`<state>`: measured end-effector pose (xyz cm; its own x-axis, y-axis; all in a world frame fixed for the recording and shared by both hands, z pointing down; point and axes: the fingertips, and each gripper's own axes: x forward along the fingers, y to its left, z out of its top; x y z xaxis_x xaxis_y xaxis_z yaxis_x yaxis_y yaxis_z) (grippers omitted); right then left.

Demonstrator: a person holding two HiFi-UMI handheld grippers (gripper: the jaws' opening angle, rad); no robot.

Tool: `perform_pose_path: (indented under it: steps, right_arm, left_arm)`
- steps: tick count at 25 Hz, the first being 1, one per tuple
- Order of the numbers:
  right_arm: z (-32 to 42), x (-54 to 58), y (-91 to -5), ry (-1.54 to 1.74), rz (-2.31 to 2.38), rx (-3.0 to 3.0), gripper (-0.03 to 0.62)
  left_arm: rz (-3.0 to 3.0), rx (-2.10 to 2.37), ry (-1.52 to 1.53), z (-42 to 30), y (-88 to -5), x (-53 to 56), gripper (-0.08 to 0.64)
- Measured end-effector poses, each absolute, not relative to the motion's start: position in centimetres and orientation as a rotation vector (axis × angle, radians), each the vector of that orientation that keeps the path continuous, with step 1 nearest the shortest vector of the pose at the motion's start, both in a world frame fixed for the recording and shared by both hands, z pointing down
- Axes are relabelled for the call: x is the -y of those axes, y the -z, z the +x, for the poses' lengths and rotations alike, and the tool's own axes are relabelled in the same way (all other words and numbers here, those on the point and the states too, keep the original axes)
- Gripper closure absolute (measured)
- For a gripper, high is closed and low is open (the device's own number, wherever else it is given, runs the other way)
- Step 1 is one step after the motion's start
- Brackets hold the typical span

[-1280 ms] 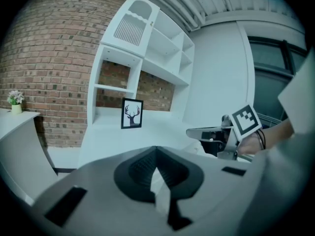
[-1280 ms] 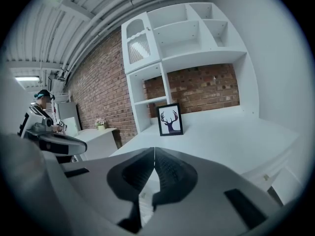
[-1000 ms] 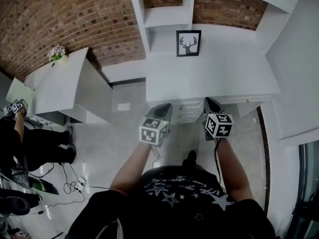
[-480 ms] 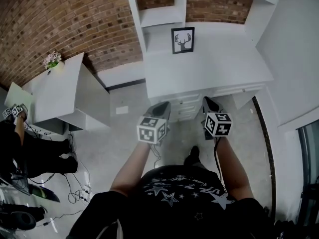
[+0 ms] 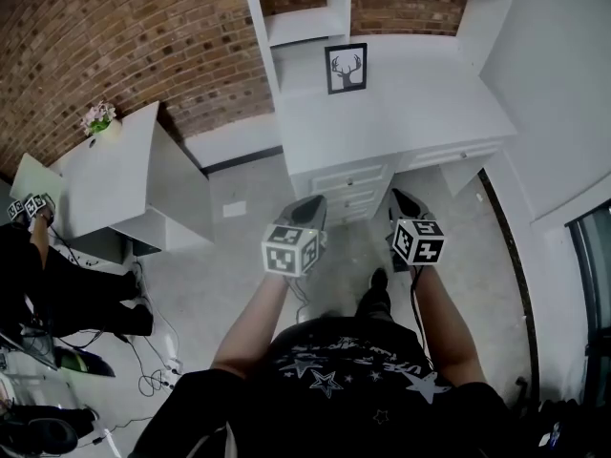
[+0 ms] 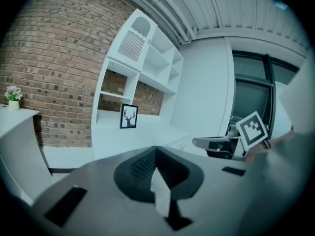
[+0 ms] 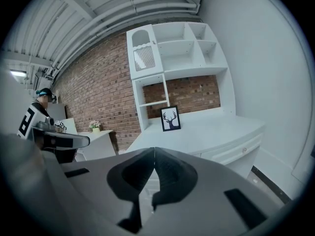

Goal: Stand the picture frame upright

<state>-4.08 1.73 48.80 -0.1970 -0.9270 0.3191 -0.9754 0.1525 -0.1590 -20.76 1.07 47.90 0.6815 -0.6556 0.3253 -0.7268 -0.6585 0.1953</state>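
A black picture frame point(image 5: 346, 68) with a deer drawing stands upright at the back of the white desk point(image 5: 420, 113), against the shelf unit; it also shows as the frame point(image 6: 129, 116) and the frame point(image 7: 171, 118) in the two gripper views. Both grippers hang over the floor in front of the desk, well short of the frame. My left gripper point(image 5: 311, 208) is shut and empty, its jaws meeting at the left gripper's tip point(image 6: 156, 149). My right gripper point(image 5: 403, 200) is likewise shut with nothing in it, as the right gripper's tip point(image 7: 154, 150) shows.
A white shelf unit point(image 5: 296, 17) rises over the desk before a brick wall. Drawers point(image 5: 348, 181) face me under the desktop. A white side cabinet point(image 5: 124, 179) with a small flower pot point(image 5: 98, 117) stands left. Another person point(image 5: 38, 265) and floor cables point(image 5: 143, 361) are at far left.
The desk and frame have slid up and away in the head view, and the drawer fronts now show: I stand a little further back. Both grippers stay shut.
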Motion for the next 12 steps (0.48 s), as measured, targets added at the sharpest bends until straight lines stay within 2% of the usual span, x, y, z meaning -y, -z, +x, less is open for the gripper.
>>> perform_pose_path:
  steps: [12]
  right_arm:
    - [-7.1, -6.2, -50.4, -0.520, 1.893, 2.271, 0.577]
  left_arm:
    - [2.569, 1.079, -0.335, -23.5, -49.6, -4.4, 0.541]
